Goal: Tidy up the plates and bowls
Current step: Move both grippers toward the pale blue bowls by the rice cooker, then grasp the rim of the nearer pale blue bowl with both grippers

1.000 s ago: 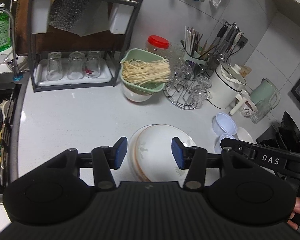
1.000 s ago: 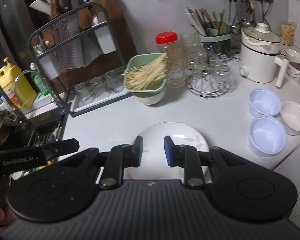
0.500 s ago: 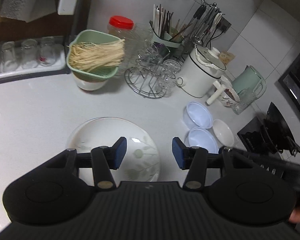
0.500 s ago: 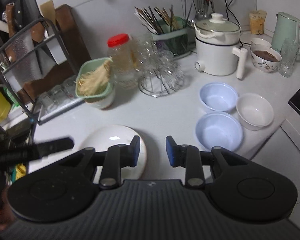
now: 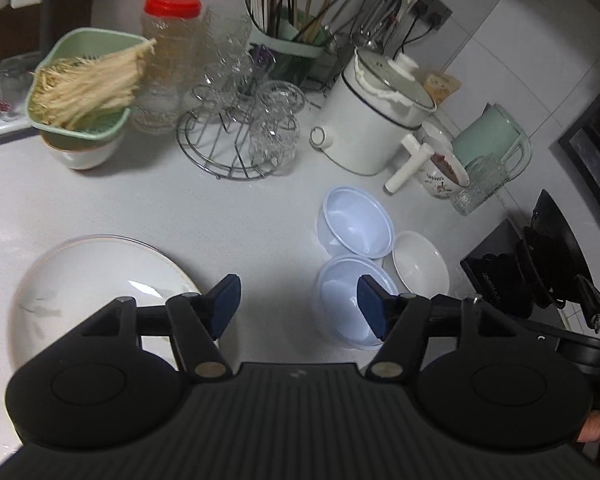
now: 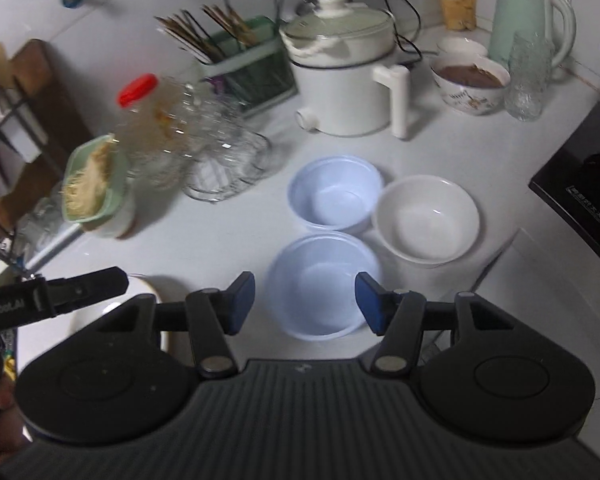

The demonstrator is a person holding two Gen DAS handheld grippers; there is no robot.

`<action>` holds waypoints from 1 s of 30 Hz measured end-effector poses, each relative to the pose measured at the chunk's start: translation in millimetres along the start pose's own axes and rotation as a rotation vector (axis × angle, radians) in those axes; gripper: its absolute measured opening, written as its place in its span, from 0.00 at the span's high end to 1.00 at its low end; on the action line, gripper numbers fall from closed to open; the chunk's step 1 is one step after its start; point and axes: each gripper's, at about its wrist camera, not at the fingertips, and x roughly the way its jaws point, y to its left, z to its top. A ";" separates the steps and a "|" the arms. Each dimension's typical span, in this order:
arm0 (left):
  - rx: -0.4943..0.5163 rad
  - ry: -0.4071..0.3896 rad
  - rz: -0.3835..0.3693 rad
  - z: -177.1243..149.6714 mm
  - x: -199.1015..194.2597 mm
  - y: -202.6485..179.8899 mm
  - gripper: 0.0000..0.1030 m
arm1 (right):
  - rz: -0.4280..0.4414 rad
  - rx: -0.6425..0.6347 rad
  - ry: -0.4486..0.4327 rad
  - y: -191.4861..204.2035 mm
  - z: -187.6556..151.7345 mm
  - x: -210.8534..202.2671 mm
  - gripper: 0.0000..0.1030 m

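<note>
Three empty bowls clustered on the white counter: near pale-blue bowl, far pale-blue bowl, white bowl. Right gripper and left gripper just opening, jaws wide, gripping nothing. Green basket full of dry noodles.

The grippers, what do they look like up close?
Each gripper, left and right, is matte black plastic: a ribbed middle panel, two round discs, and slim black fingers tipped with blue pads. Silver pivot pins shine at the base. White lettering marks one's side.
</note>
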 end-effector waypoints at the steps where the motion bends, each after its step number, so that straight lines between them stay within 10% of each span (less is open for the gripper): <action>1: -0.004 0.009 -0.001 0.0 8.2 -2.8 0.33 | 0.004 0.005 0.011 -6.1 1.2 4.8 0.44; 10: -0.044 0.115 -0.002 -8.7 77.1 -25.2 0.34 | 0.015 -0.006 0.110 -45.6 12.5 44.2 0.45; 23: -0.081 0.159 0.039 -10.7 136.6 -33.5 0.75 | 0.056 -0.066 0.220 -59.6 20.9 94.3 0.68; 30: -0.063 0.165 0.053 -7.8 141.0 -34.5 0.82 | 0.068 -0.067 0.246 -63.2 21.0 110.3 0.75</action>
